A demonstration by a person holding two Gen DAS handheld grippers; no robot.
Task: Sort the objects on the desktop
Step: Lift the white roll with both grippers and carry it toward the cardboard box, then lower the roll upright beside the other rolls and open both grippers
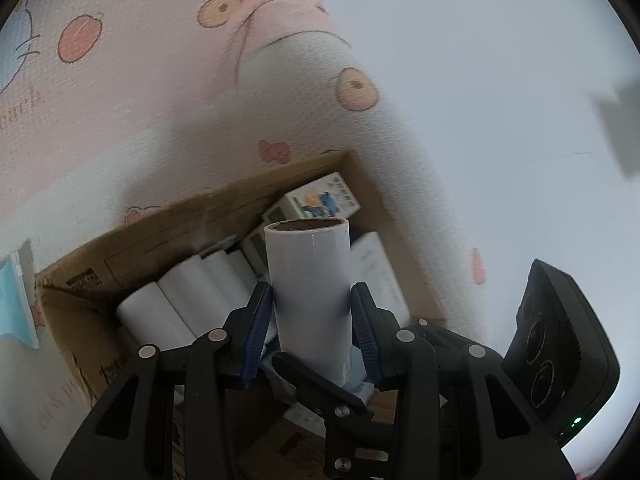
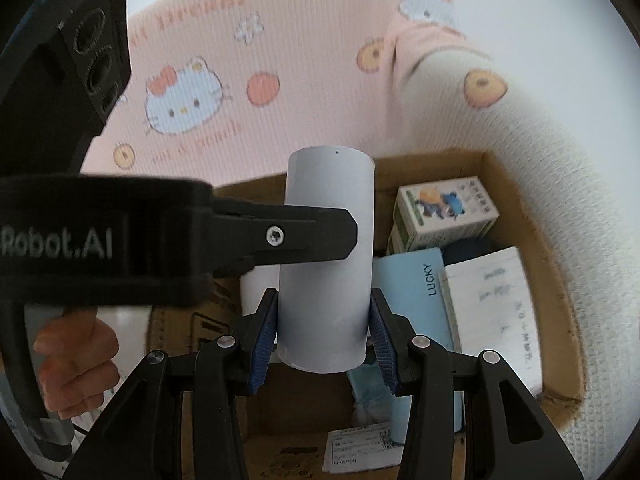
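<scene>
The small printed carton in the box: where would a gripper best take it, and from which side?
Across its two long side faces, from above. The carton lies flat on another carton in the box's far corner, printed face up; the box wall blocks a sideways approach, I'd judge.

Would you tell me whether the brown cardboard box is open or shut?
Open: the brown cardboard box has no lid across it, and white rolls lie visible inside.

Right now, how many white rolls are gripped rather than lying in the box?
2: a glossy roll in the left gripper, a matte roll in the right gripper, both over the cardboard box. More rolls lie inside, partly hidden.
</scene>
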